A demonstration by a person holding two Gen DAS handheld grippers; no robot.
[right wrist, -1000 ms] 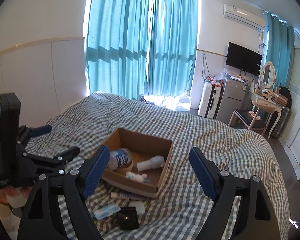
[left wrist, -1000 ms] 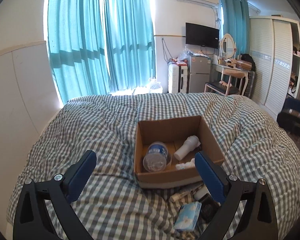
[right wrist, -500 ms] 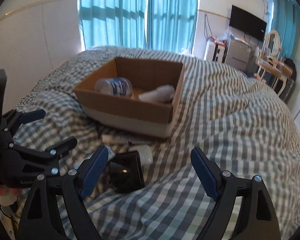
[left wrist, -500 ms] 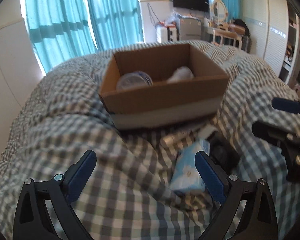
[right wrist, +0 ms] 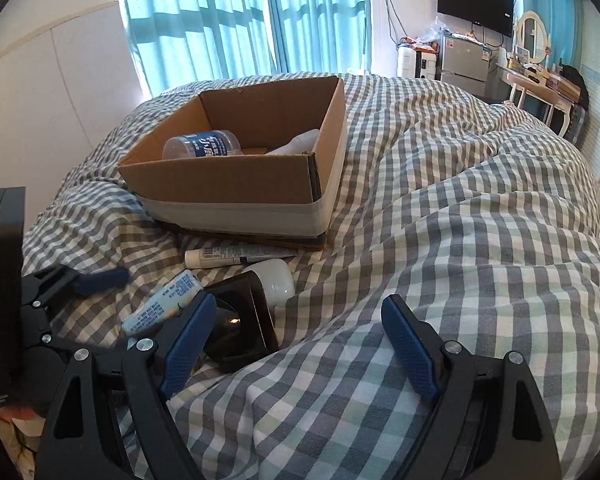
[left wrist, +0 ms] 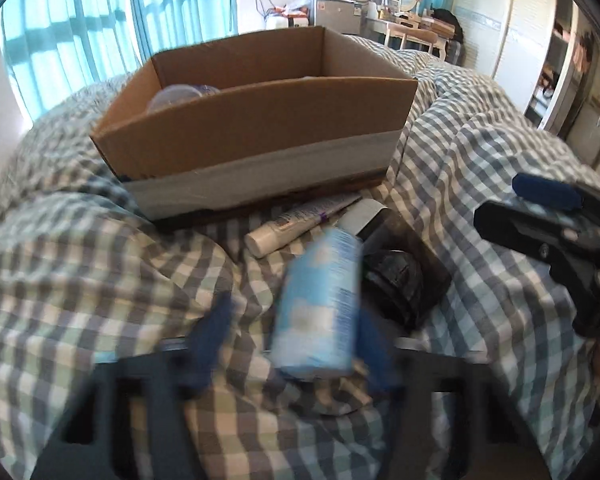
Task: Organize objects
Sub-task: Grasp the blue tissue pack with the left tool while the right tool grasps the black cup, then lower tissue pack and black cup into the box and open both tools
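A cardboard box (left wrist: 260, 128) (right wrist: 236, 184) sits on the checked bed and holds a clear bottle (right wrist: 202, 145) and a white bottle (right wrist: 300, 142). In front of it lie a white tube (left wrist: 296, 222) (right wrist: 236, 257), a blue tissue pack (left wrist: 320, 304) (right wrist: 164, 300), a black square item (left wrist: 400, 276) (right wrist: 236, 320) and a white jar (right wrist: 274, 280). My left gripper (left wrist: 292, 336) is blurred, its fingers on either side of the tissue pack with a gap on the left side. My right gripper (right wrist: 296, 344) is open over the bedcover, right of the black item.
The checked duvet (right wrist: 460, 240) is rumpled with high folds at the right. A wall panel (right wrist: 40, 80) runs along the left of the bed. Curtains, a fridge, a TV and a dressing table stand far behind.
Both grippers have come down and forward toward the items in front of the box. My left gripper's fingers have narrowed around the tissue pack.
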